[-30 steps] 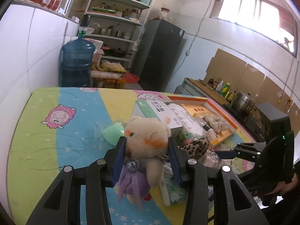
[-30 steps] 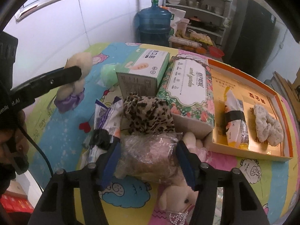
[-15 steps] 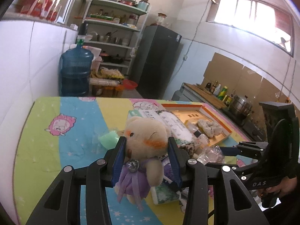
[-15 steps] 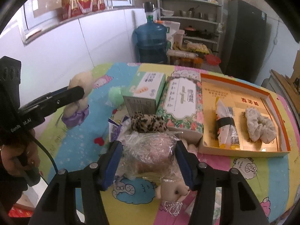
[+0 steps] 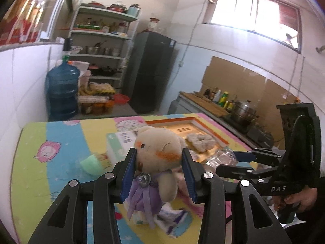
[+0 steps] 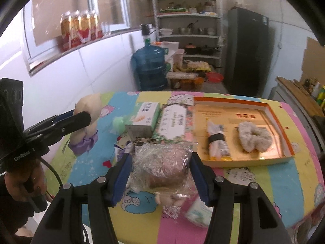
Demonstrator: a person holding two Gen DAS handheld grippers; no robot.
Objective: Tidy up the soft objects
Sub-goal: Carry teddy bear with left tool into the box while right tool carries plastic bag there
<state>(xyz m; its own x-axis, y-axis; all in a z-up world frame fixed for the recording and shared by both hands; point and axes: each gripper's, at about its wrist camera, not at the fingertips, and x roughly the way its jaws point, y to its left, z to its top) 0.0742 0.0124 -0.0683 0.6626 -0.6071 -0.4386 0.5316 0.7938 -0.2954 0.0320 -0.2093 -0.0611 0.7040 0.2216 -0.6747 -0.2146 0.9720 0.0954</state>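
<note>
A cream teddy bear in a purple dress hangs above the colourful tablecloth, and my left gripper is shut on its head. In the right wrist view the same bear shows at the left in the left gripper. My right gripper is shut on a plush bundle wrapped in clear plastic, lifted off the table. An orange-rimmed tray at the right holds a fluffy scrunchie and a banded packet.
Two tissue boxes stand mid-table with a leopard-print item in front and a green soft object to their left. A small plush and a packet lie under the right gripper. A water bottle stands beyond the table.
Both grippers have risen with their loads, the bear and the wrapped bundle. The table and the things on it now sit lower and farther off in both views.
</note>
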